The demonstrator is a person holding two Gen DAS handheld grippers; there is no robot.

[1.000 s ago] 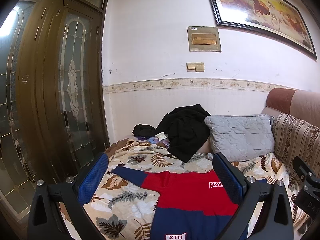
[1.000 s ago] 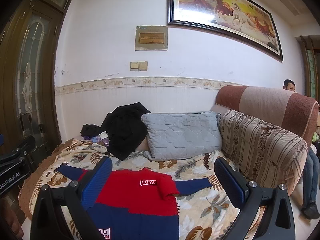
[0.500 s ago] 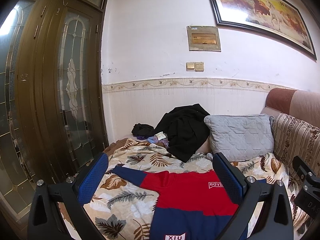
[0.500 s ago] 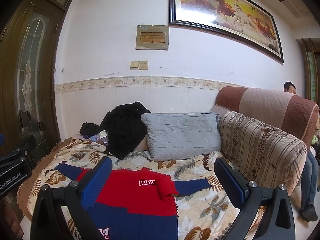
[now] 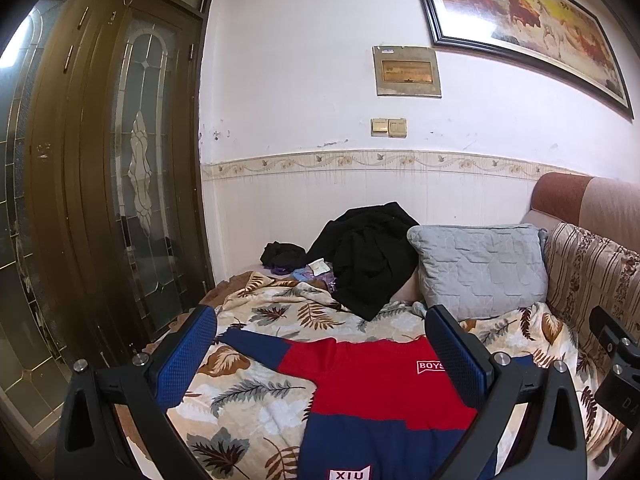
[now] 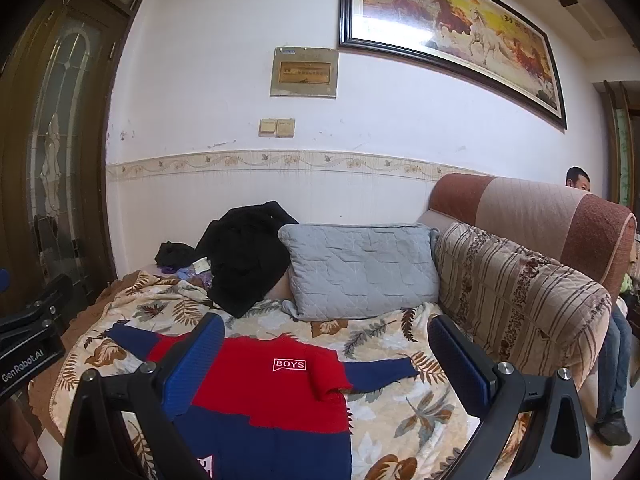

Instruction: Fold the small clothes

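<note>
**Sweater flat, both grippers above**

Red-and-navy sweater (image 5: 372, 392) spread flat on leaf-print blanket (image 5: 256, 396), sleeves out toward 9 and 3 o'clock. Left gripper (image 5: 320, 356) and right gripper (image 6: 326, 362) held over it, jaws spread wide, pinching nothing. Grey pillow (image 6: 360, 268) at 12 o'clock.

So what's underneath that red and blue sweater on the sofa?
The red and blue sweater lies flat on a leaf-print blanket, which shows all around it. Whatever the blanket covers, presumably the sofa seat, is hidden.
</note>
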